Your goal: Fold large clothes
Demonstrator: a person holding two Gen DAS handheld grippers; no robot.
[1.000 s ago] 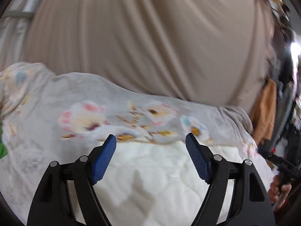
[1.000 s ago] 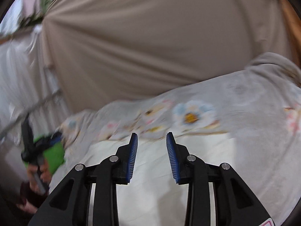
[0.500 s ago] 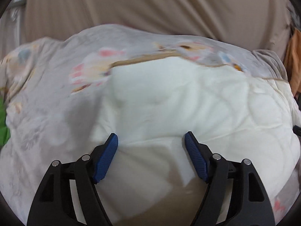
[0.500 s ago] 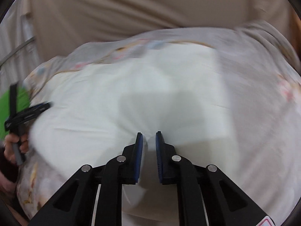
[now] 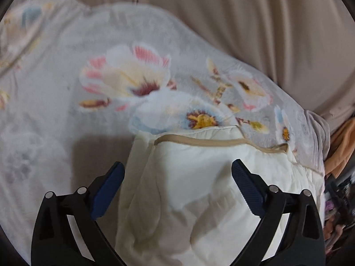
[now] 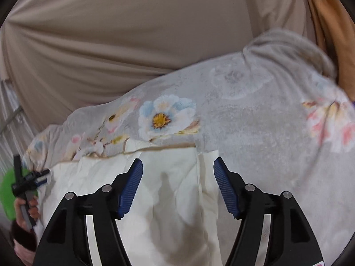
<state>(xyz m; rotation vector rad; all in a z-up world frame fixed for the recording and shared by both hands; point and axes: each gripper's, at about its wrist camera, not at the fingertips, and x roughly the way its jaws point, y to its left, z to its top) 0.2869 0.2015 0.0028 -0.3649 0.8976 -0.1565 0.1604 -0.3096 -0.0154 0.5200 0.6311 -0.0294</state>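
Note:
A cream quilted cloth (image 5: 199, 177) with a tan trimmed edge (image 5: 210, 141) lies folded on a grey floral bedspread (image 5: 66, 77). My left gripper (image 5: 177, 173) is open and empty, its fingers astride the cloth's left part just above it. The cloth also shows in the right wrist view (image 6: 173, 188). My right gripper (image 6: 177, 173) is open and empty above the cloth's right edge, where it meets the bedspread (image 6: 266, 133). The left gripper (image 6: 26, 179) and the hand holding it show at the far left of the right wrist view.
A beige curtain (image 5: 244, 22) hangs behind the bed, also in the right wrist view (image 6: 133, 33). An orange cloth (image 5: 341, 146) hangs at the right. A green object (image 6: 8, 190) sits at the bed's left edge.
Both grippers have pulled back and tilted up from the cloth. My right gripper, nearly shut half a second ago, has opened wide. The left gripper stays open.

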